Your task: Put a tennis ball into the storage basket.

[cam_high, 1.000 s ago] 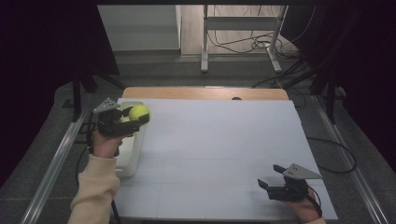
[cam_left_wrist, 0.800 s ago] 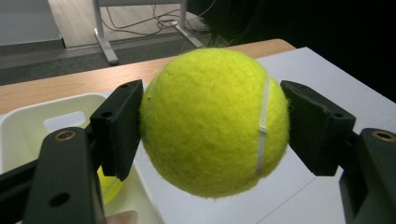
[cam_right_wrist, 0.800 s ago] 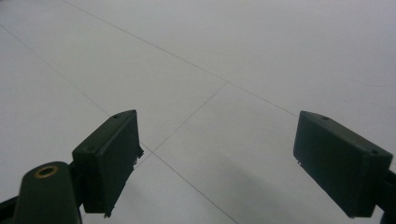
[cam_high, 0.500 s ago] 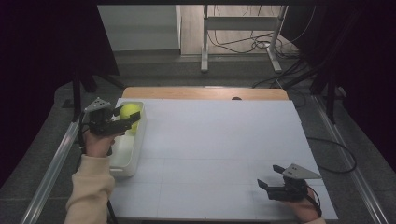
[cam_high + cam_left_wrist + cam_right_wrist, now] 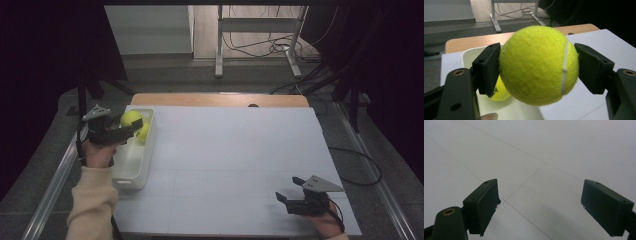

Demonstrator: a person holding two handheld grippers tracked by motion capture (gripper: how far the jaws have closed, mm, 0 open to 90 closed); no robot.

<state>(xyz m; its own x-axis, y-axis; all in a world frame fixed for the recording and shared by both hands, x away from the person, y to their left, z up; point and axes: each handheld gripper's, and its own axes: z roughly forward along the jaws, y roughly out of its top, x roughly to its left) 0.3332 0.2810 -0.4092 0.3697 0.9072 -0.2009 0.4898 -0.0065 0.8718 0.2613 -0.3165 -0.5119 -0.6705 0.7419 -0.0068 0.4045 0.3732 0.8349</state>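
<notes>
Tennis ball (image 5: 539, 65): yellow felt, clamped across widest part between pads of left claw (image 5: 131, 127), held above far end of white bin (image 5: 131, 170) at tabletop (image 5: 235, 150) left edge. Judged light, springy, fuzzy nap non-slip; round form may roll out under off-centre grip. Second ball (image 5: 497, 91) lying in bin below. Right claw (image 5: 540, 207): open, empty, near tabletop's near right corner.

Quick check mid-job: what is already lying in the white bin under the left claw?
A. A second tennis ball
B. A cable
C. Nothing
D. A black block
A: beneath the tennis ball clamped in the left claw, a second tennis ball rests inside the white bin.
</notes>
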